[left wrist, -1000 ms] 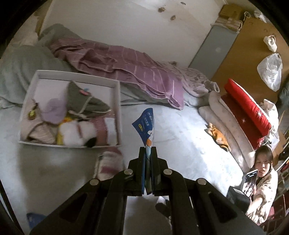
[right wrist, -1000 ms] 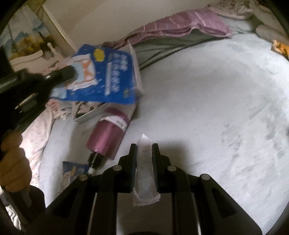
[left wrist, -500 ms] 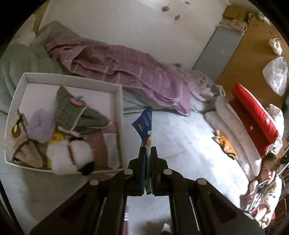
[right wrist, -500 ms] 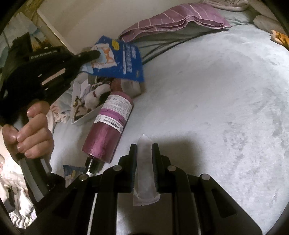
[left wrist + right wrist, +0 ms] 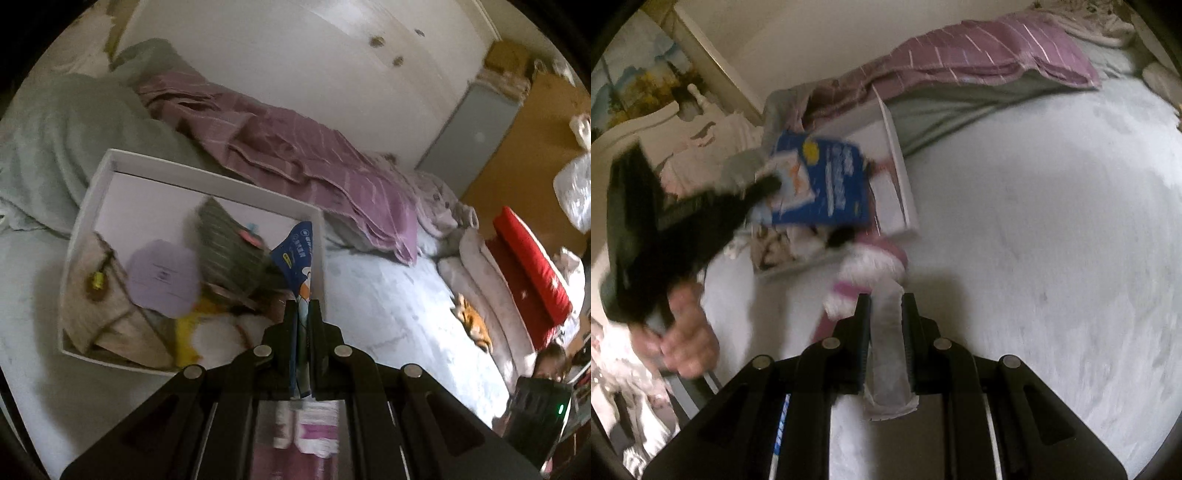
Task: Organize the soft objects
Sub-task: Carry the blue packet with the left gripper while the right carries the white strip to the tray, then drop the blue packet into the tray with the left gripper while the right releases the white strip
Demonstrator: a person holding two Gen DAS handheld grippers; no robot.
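Note:
My left gripper [image 5: 303, 302] is shut on a blue printed packet [image 5: 297, 254], seen edge-on above the right rim of the white box [image 5: 207, 175]. The box holds a grey striped hat [image 5: 225, 240], a lilac pouch [image 5: 162, 277], a beige bag [image 5: 110, 321] and a yellow and white plush [image 5: 207, 332]. In the right wrist view the left gripper [image 5: 772, 182] hangs the blue packet [image 5: 827, 184] over the white box [image 5: 899, 184]. My right gripper [image 5: 885, 297] is shut on a thin white translucent packet [image 5: 888, 350]. A pink and white bottle [image 5: 871, 258] lies on the bed just beyond its tips.
A purple striped blanket [image 5: 295, 147] and a green blanket [image 5: 74, 122] lie behind the box. Pale cushions, a red cushion [image 5: 532, 266] and an orange toy [image 5: 472, 321] sit at the right. A person [image 5: 550, 362] sits low at the right. A hand [image 5: 683, 339] holds the left gripper.
The left gripper has carried the blue packet left and forward, from beside the box to over its right edge. The right gripper has moved closer to the pink bottle, still holding the white packet.

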